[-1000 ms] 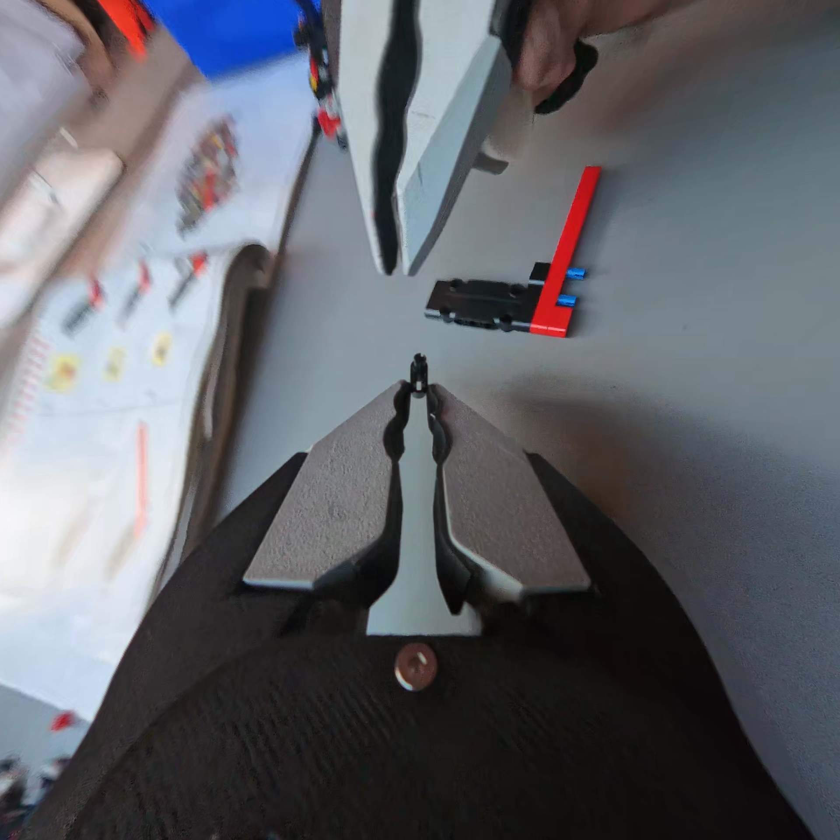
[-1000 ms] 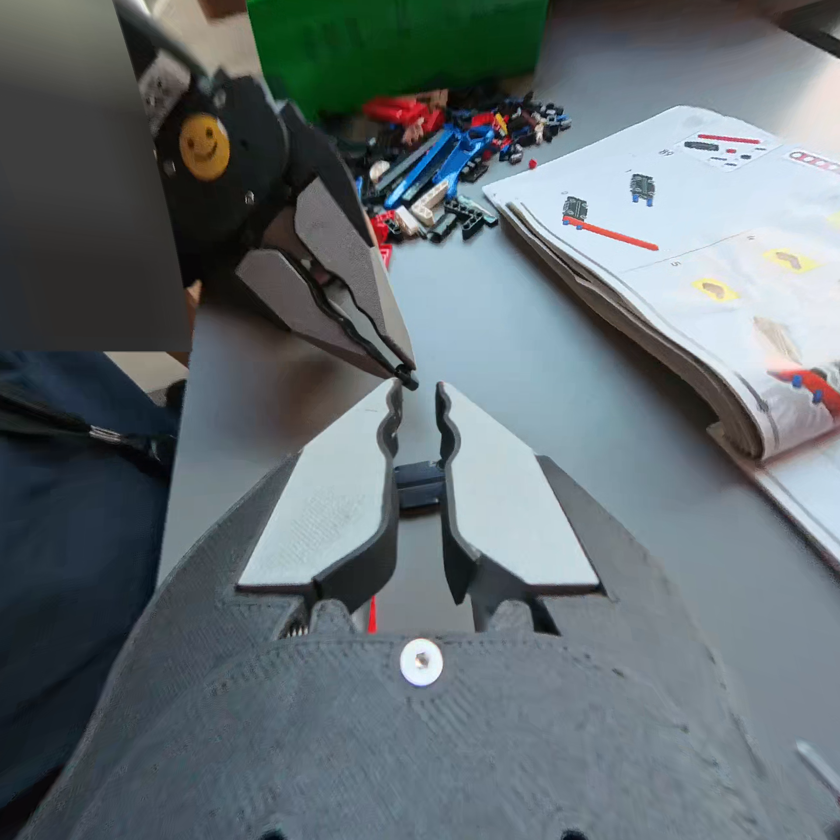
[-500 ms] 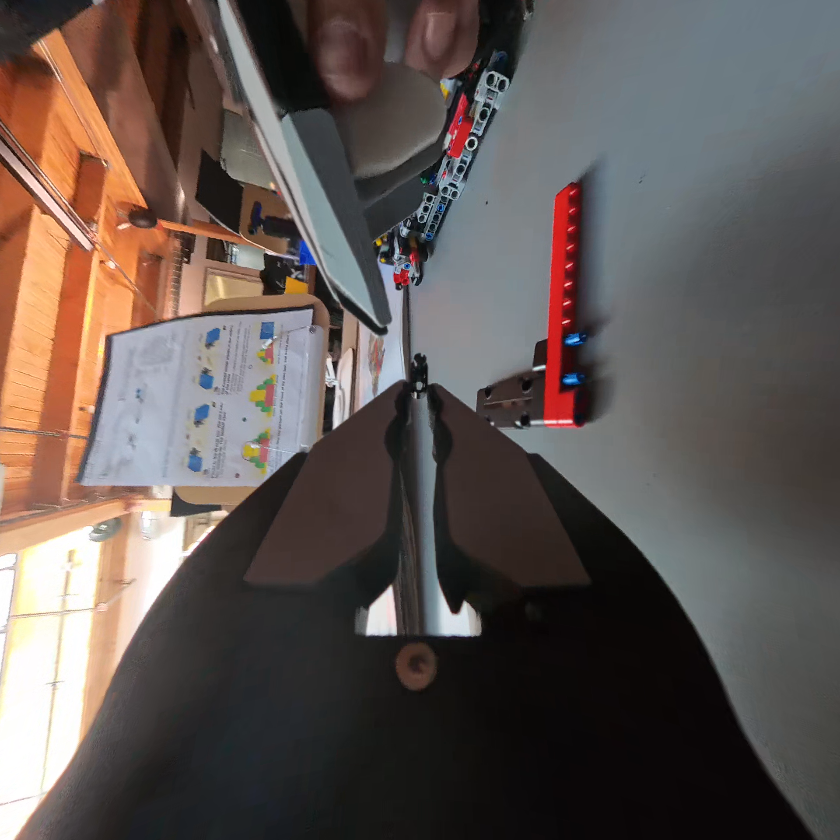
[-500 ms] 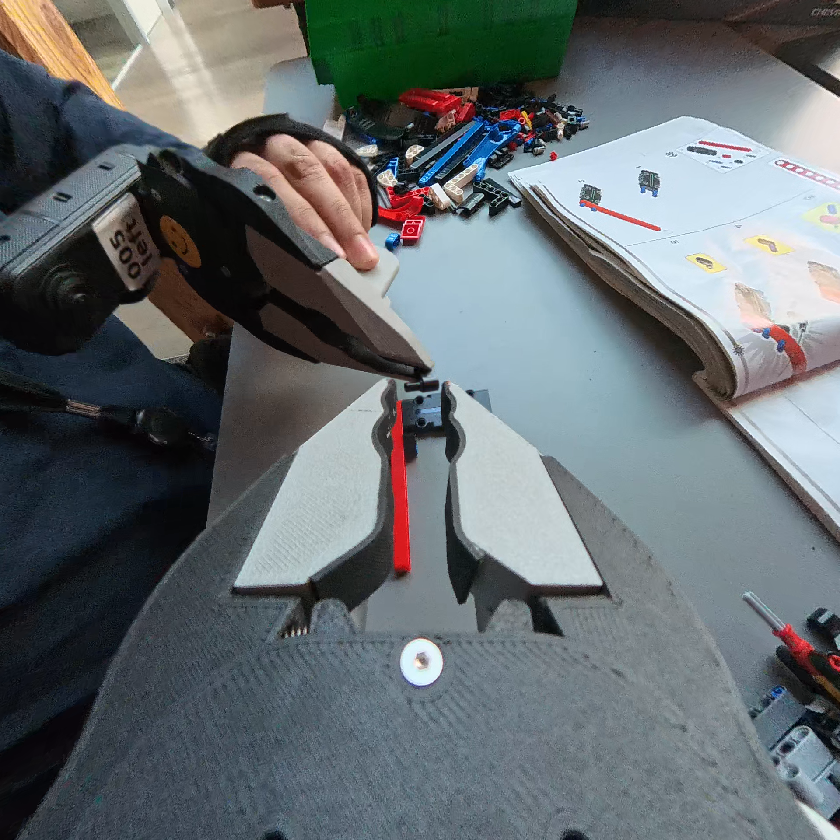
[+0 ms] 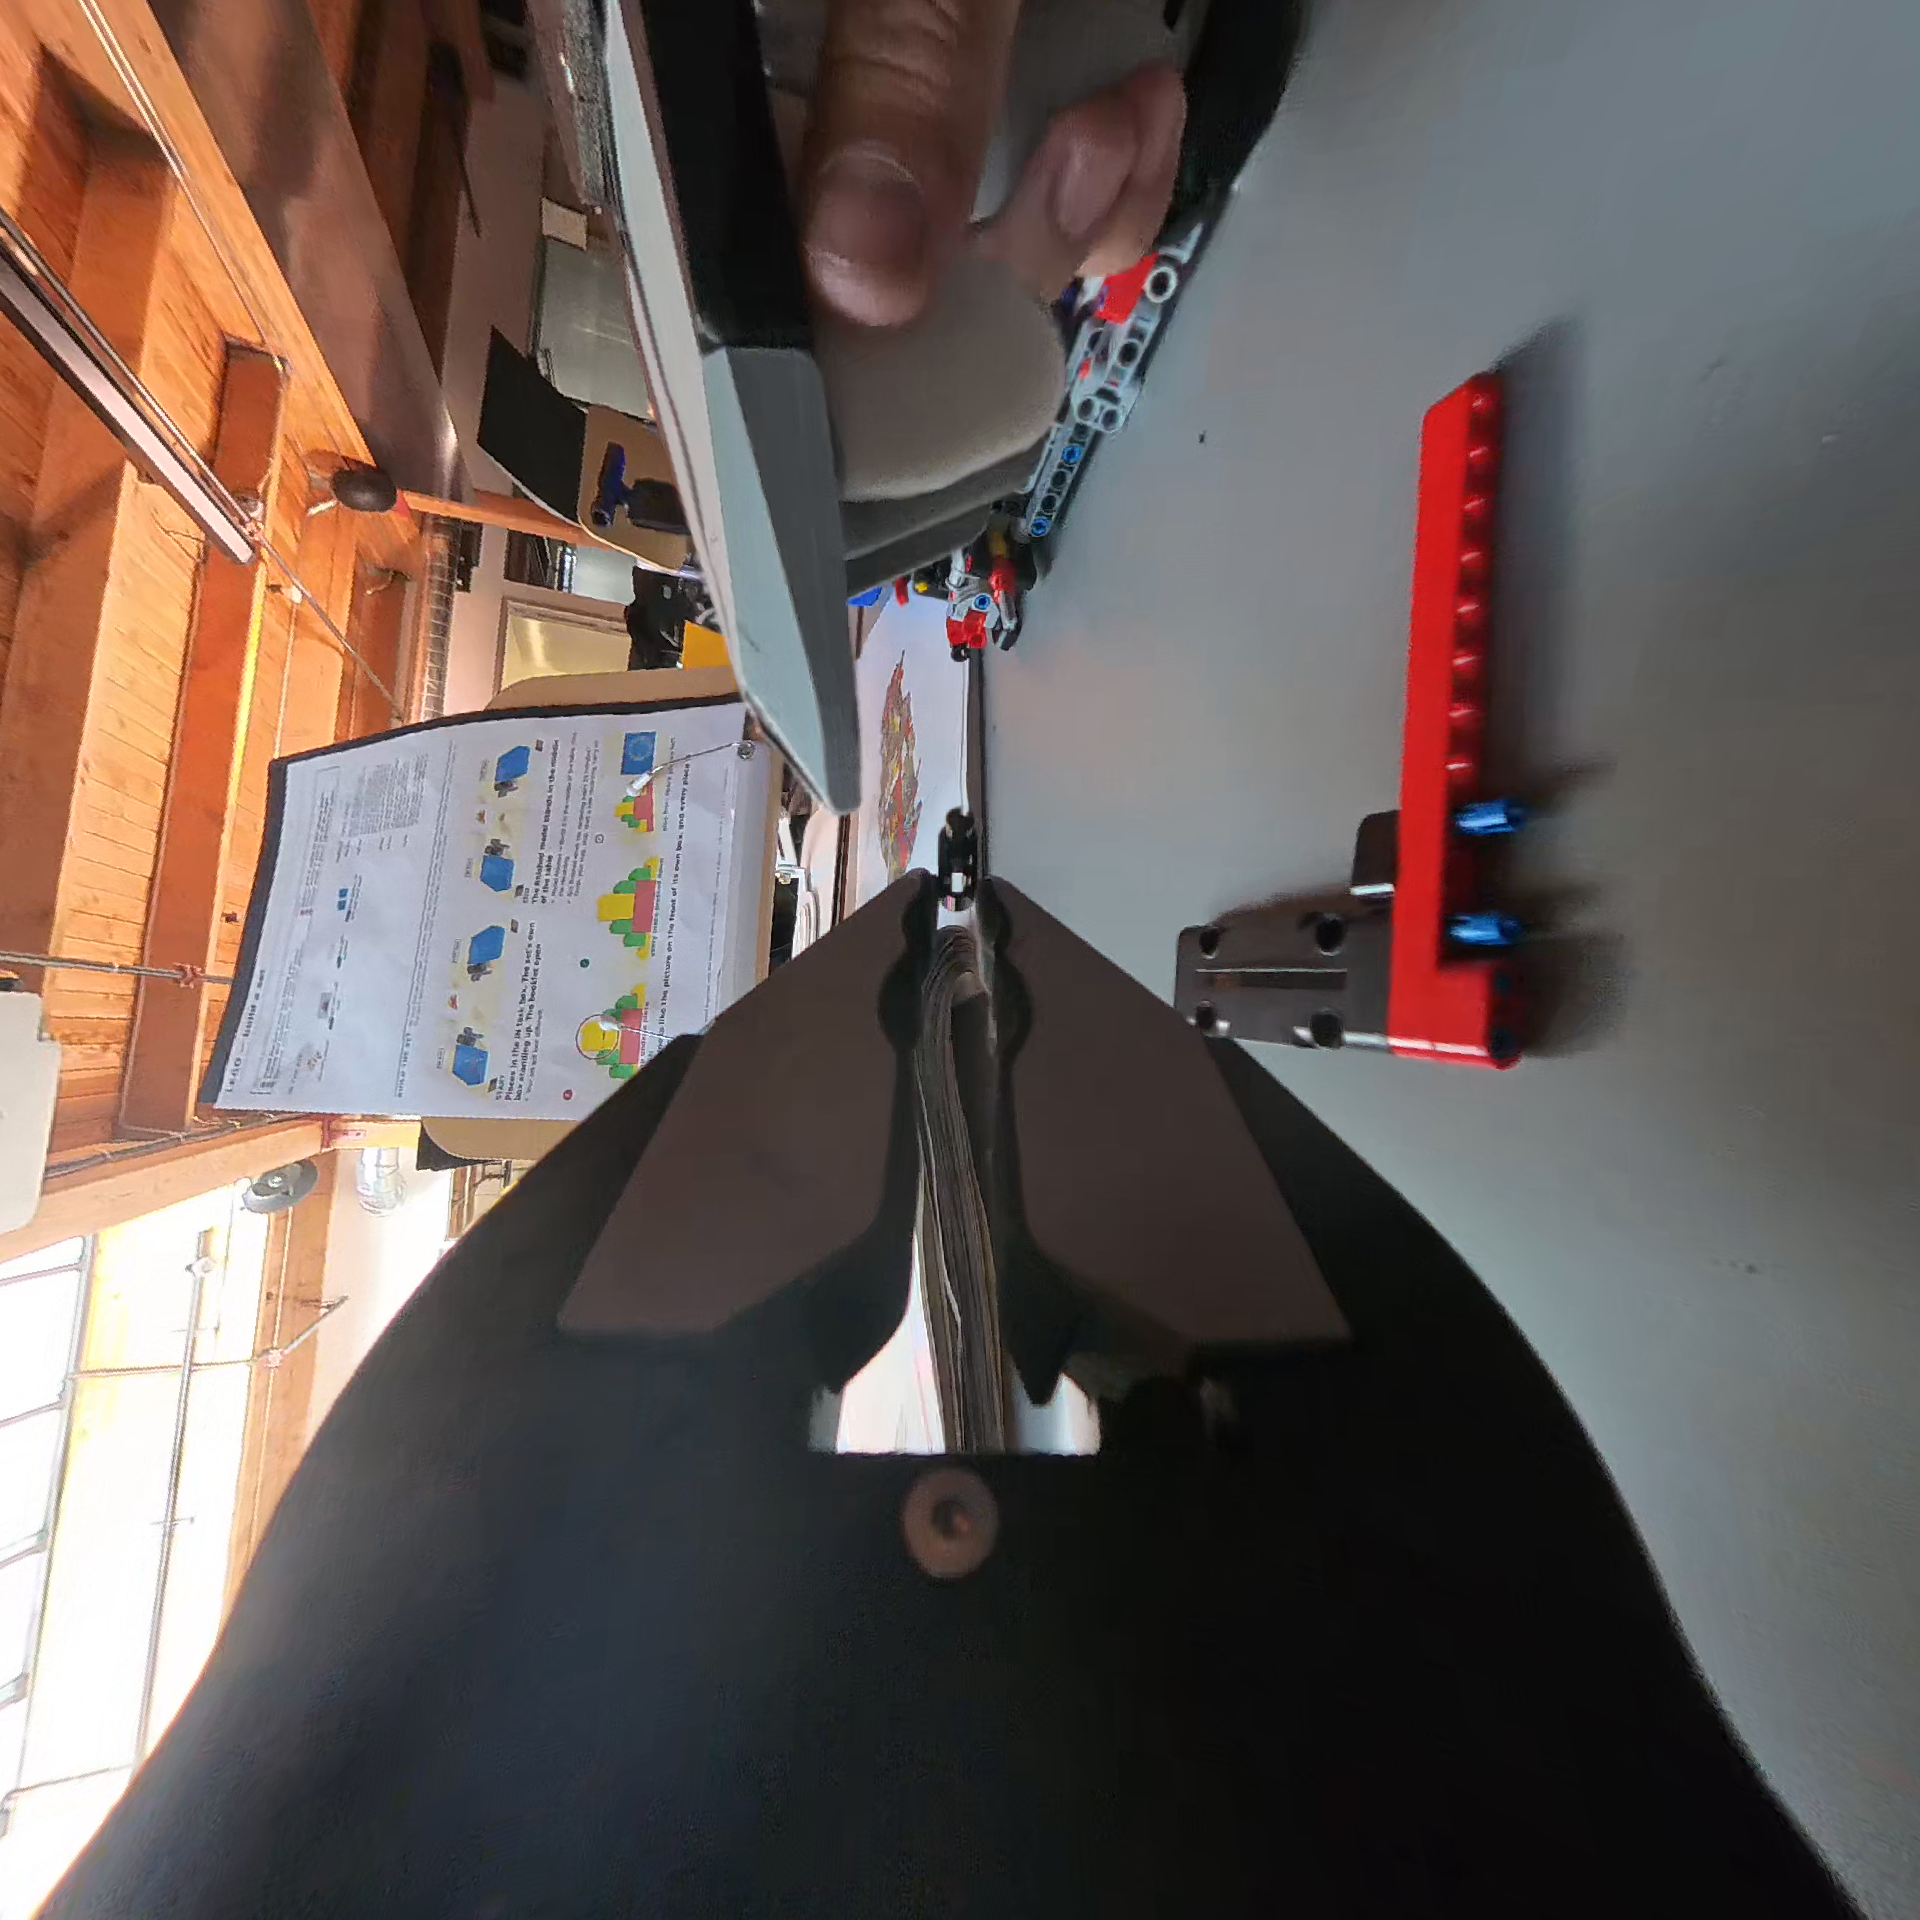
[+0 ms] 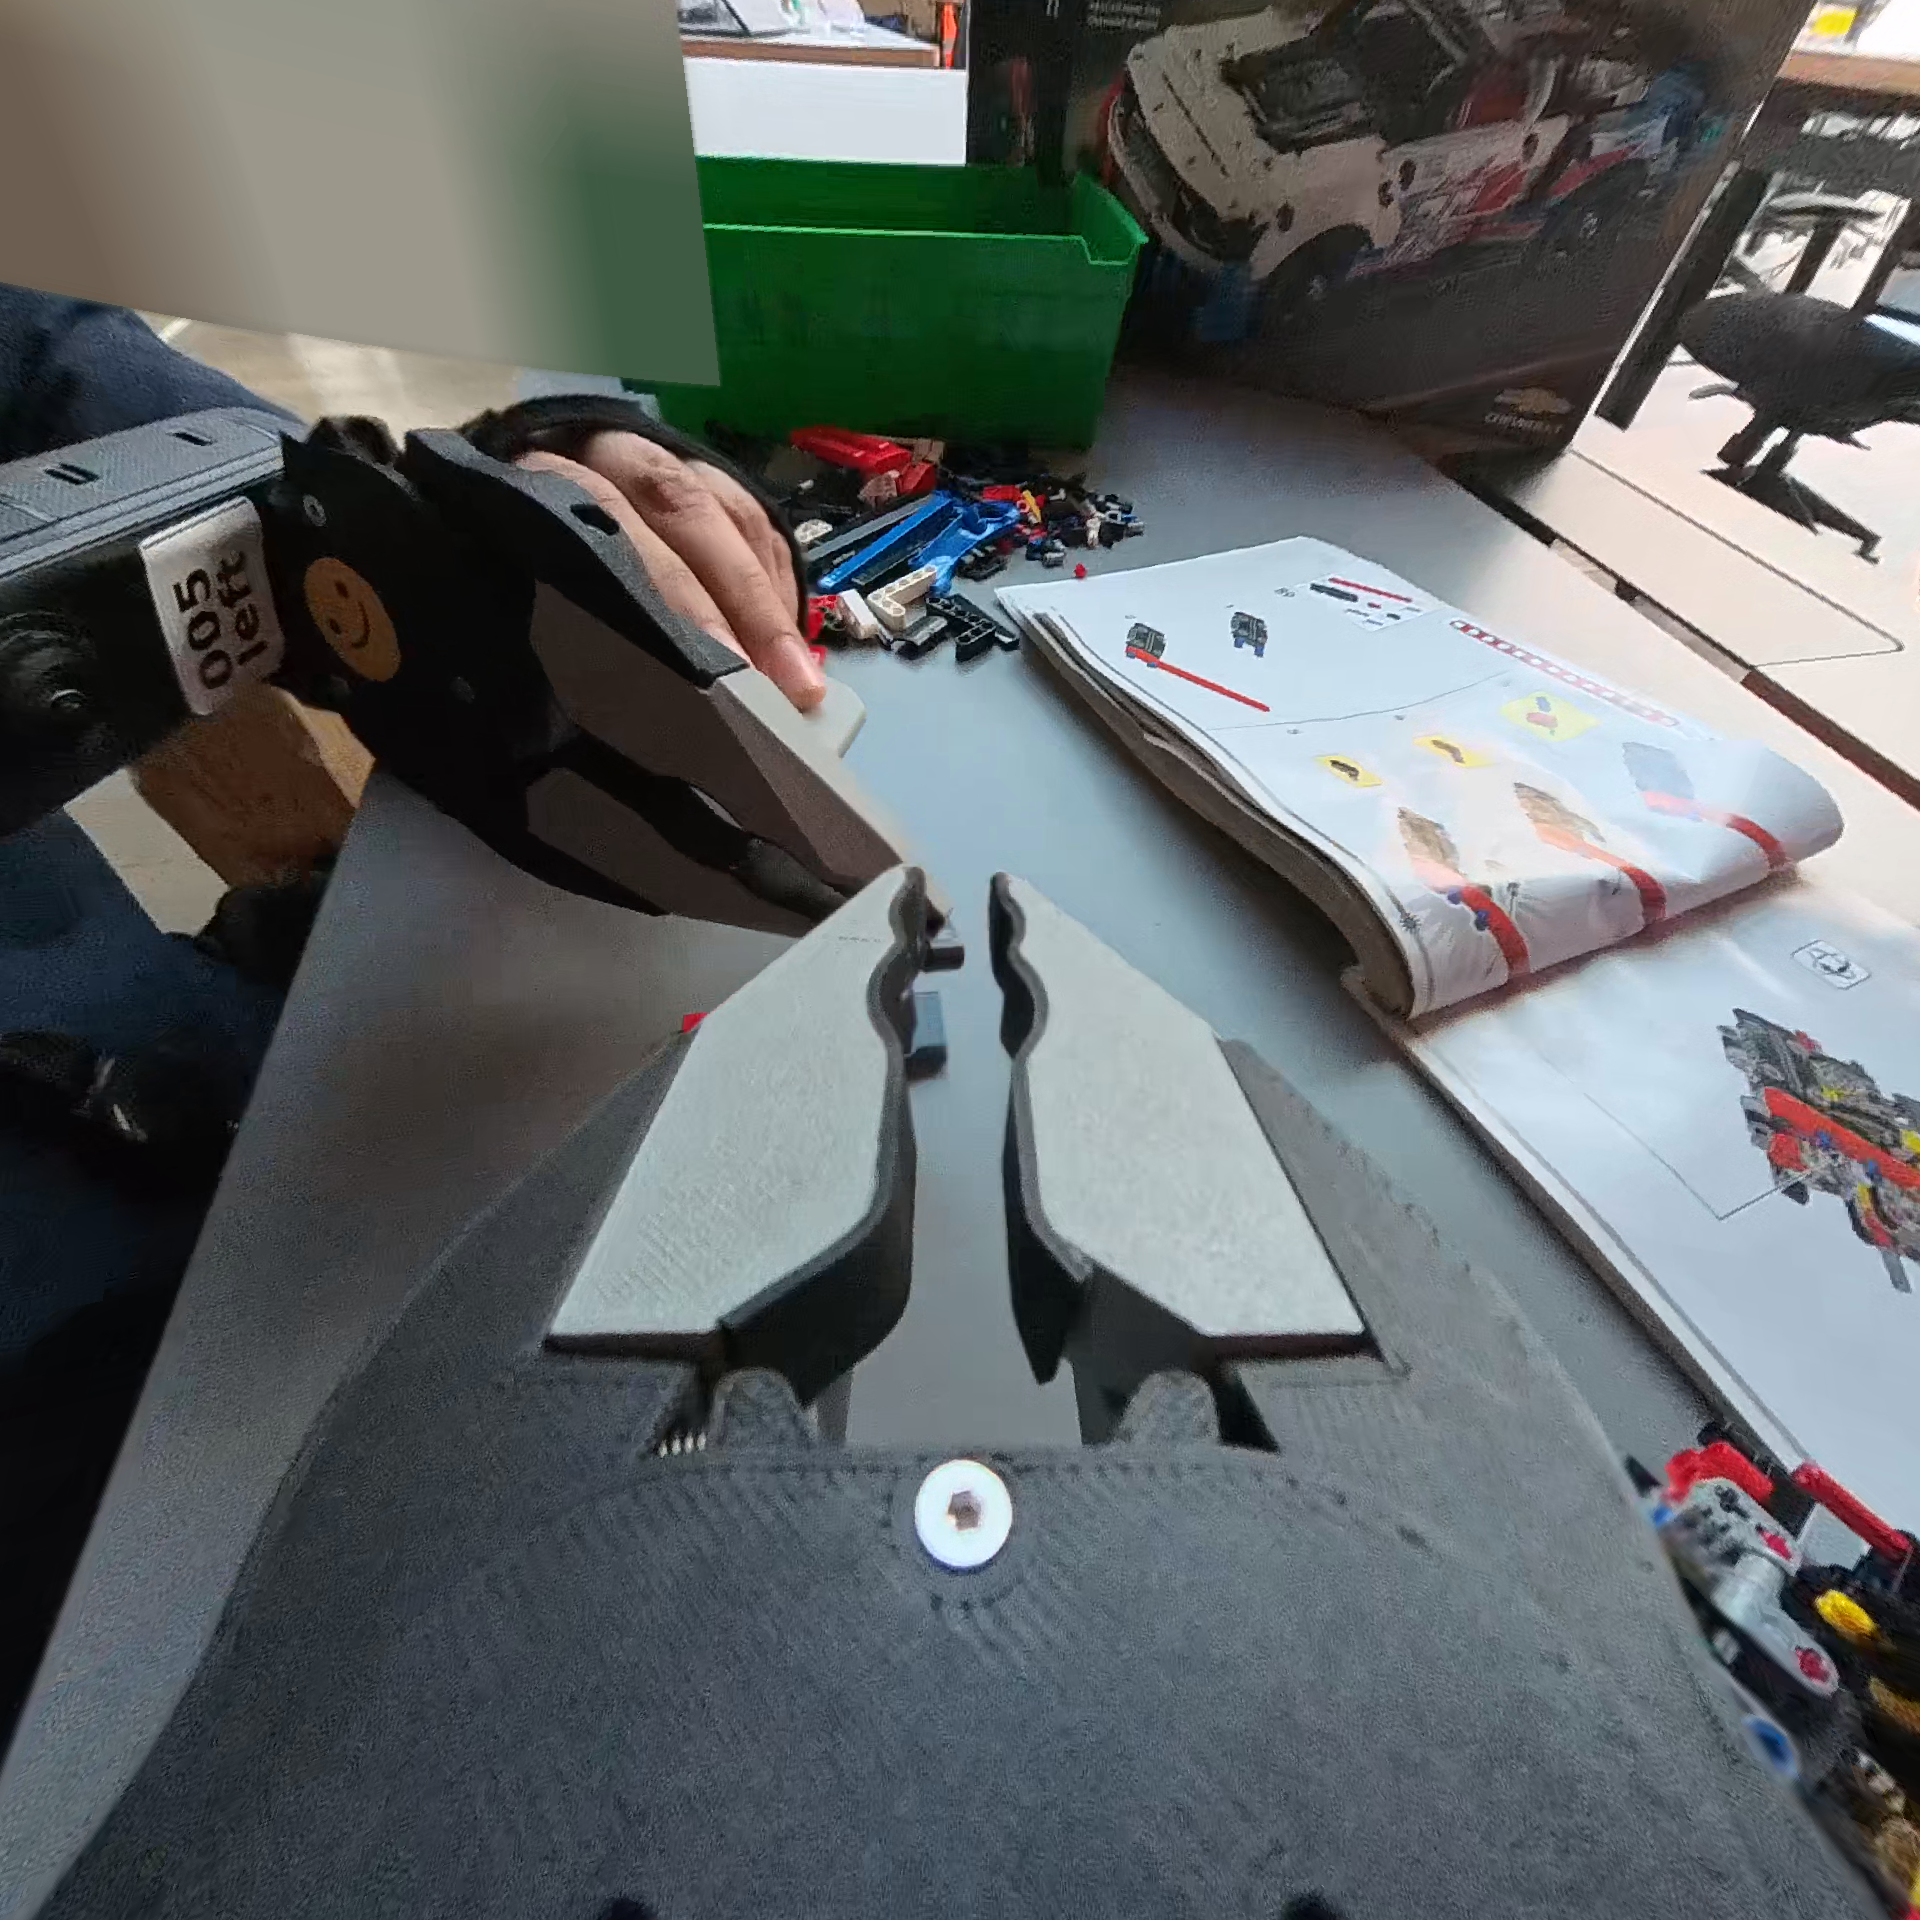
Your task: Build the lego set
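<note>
Fingertips of the left hand-held gripper (image 5: pixel 956 888) pinch a small black plastic pin (image 5: pixel 956 847). The right hand-held gripper (image 6: pixel 951 894) is slightly open and holds nothing. It sits just beside that pin, over the long red beam with black plate (image 5: pixel 1449 675) lying on the grey desk (image 5: pixel 1714 312).

Left gripper (image 5: pixel 956 883) fingers (image 5: pixel 904 904) pinching small black pin (image 5: pixel 956 852), red beam (image 5: pixel 1449 727) nearby

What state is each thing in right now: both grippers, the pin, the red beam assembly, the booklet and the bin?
Left gripper: shut on a small black pin.
Right gripper: fingers apart, nothing held.
Red beam: flat on the table, joined to a black block, two blue pins in it.
Booklet: open.
Green bin: upright.
</note>
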`<move>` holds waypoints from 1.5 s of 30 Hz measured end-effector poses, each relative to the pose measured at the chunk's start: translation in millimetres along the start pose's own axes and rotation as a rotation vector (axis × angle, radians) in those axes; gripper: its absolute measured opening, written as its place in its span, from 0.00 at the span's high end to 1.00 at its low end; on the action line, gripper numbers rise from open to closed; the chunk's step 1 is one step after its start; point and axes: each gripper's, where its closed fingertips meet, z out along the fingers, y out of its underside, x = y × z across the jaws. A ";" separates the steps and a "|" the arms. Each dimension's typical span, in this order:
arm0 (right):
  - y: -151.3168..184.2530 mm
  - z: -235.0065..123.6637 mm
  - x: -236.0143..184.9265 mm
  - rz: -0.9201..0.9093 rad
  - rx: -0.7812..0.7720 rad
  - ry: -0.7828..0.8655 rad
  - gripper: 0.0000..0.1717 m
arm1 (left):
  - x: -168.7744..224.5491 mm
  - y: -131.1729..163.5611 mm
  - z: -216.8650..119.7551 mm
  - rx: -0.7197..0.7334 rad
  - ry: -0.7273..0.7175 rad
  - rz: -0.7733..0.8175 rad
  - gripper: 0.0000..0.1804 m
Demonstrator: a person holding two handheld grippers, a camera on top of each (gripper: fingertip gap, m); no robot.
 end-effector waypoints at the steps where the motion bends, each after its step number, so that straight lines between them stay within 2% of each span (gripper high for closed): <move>1: -2.3 1.8 3.8 -0.010 0.020 0.009 0.94 | -0.9 1.2 2.4 0.005 -0.005 -0.005 0.98; 6: -9.4 6.0 17.6 -0.045 0.086 0.037 0.95 | -3.5 8.0 7.6 0.038 0.014 -0.057 0.98; 9: -36.7 -1.9 26.8 -0.069 0.203 0.175 1.00 | -5.1 14.8 7.5 0.047 0.032 -0.084 0.98; 11: -44.9 -1.4 33.8 -0.105 0.212 0.251 0.98 | -1.4 18.8 9.2 0.052 0.068 -0.125 0.97; 19: -24.0 11.0 21.1 0.016 0.151 0.123 0.93 | -6.2 25.9 9.7 0.063 0.091 -0.249 0.98; 24: -9.8 17.7 19.2 0.025 0.082 0.116 0.90 | -9.3 24.2 9.4 0.075 0.074 -0.258 0.98; 26: -1.0 21.9 20.6 0.072 0.039 0.102 0.85 | -7.7 26.4 10.5 0.072 0.082 -0.268 0.98; 30: 7.6 22.5 19.8 0.145 0.011 0.074 0.83 | -8.7 30.8 12.5 0.065 0.086 -0.304 0.98; 34: 6.8 18.5 18.3 0.132 0.005 0.074 0.86 | -12.6 31.1 13.3 0.062 0.065 -0.311 0.98; 40: 6.7 16.1 17.1 0.103 -0.014 0.078 0.89 | -10.8 21.9 11.0 0.074 0.041 -0.235 0.98; 45: 13.5 17.5 19.0 0.116 -0.047 0.082 0.90 | -10.3 24.1 11.7 0.076 0.054 -0.264 0.97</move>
